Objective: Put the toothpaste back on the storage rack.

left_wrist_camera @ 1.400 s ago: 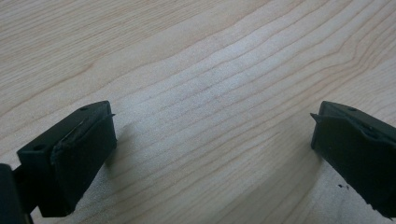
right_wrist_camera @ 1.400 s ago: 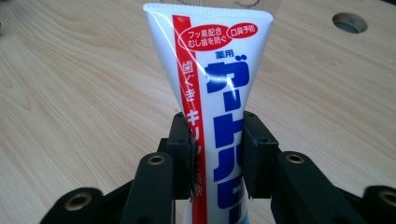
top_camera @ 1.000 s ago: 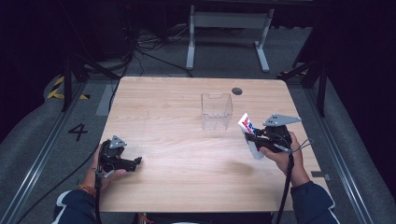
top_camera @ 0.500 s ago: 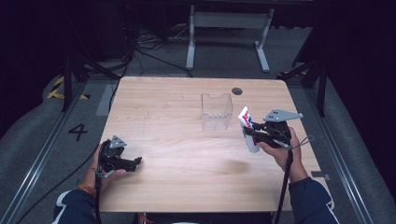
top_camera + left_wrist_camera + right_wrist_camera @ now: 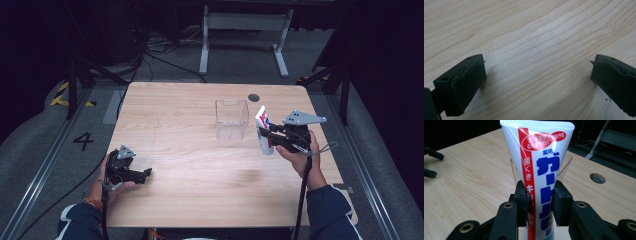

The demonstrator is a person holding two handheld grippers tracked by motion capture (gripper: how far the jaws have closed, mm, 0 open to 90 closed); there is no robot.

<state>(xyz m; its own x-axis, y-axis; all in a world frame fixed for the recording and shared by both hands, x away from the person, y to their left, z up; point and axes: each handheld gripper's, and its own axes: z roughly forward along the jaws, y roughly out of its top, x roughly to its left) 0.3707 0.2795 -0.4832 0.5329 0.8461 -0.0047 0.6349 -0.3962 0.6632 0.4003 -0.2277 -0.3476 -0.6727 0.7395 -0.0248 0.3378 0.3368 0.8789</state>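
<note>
Beside the clear plastic box (image 5: 232,119), right gripper (image 5: 265,134) clamping an upright toothpaste tube (image 5: 541,180), left gripper (image 5: 145,174) wide open, empty, low over wooden table (image 5: 200,185)

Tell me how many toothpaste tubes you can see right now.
1. The toothpaste tube stands upright, clamped in the right gripper, just right of the clear container on the table. Nothing appears hidden.

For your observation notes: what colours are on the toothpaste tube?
White toothpaste tube with a red stripe and blue lettering; right gripper view.
</note>
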